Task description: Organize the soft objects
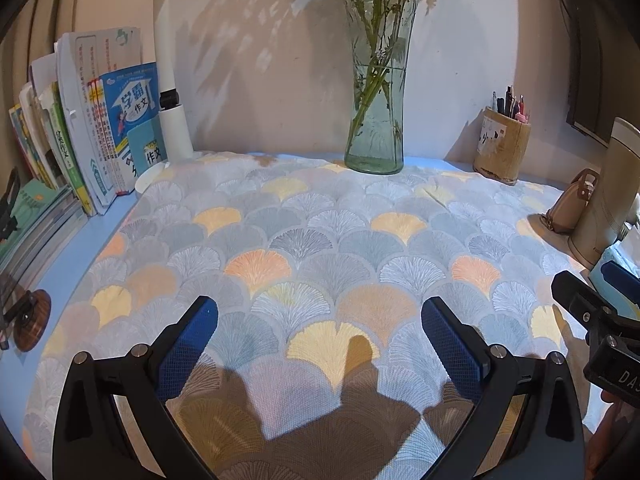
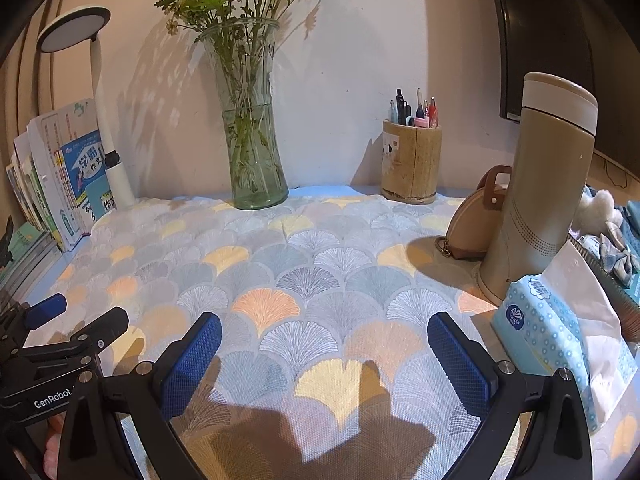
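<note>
Right wrist view shows your right gripper [image 2: 324, 364] with its fingers wide apart and holding nothing. Your left gripper [image 1: 320, 344] is wide apart too, over the patterned cloth [image 1: 312, 240]. The soft tissue pack [image 2: 548, 344] lies near, on the right, beside the tall flask [image 2: 540, 184]. Reach right slowly, squeeze the pack's middle gently, and do not bump the flask.

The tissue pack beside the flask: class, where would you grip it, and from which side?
Grip the tissue pack across its narrow width near the free front end, coming from above. The flask crowds its far end, and the right gripper is already open wide enough, probably.
</note>
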Motion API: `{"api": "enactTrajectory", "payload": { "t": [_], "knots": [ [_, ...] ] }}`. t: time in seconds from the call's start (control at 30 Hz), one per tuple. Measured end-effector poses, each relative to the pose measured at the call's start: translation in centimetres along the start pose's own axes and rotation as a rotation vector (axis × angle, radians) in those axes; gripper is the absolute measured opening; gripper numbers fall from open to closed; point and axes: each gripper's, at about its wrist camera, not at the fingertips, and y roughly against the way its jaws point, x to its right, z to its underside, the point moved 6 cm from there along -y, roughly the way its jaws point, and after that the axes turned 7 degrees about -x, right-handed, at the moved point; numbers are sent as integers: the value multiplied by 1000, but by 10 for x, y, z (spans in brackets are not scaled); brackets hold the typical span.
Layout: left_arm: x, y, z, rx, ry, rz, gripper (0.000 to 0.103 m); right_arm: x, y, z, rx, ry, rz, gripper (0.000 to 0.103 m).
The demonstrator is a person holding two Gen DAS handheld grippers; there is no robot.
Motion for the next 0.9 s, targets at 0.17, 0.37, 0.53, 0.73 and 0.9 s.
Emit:
{"api": "enactTrajectory", "payload": {
  "t": [0.17,0.37,0.53,0.73,0.9],
  "knots": [
    [0,-1,0,-3,1,0,102,1,-1,0,-3,0,-3,103],
    [-1,-1,0,-4,2,0,102,1,-1,1,-5,3,-1,103],
    [-1,-1,0,-4,1,1,102,0,-2,1,-7,3,1,103],
    [-1,-1,0,-5,1,1,102,0,-2,2,-9,3,2,103],
    [-1,-1,0,-5,1,1,102,0,-3,2,-10,4,1,103]
  ]
}}
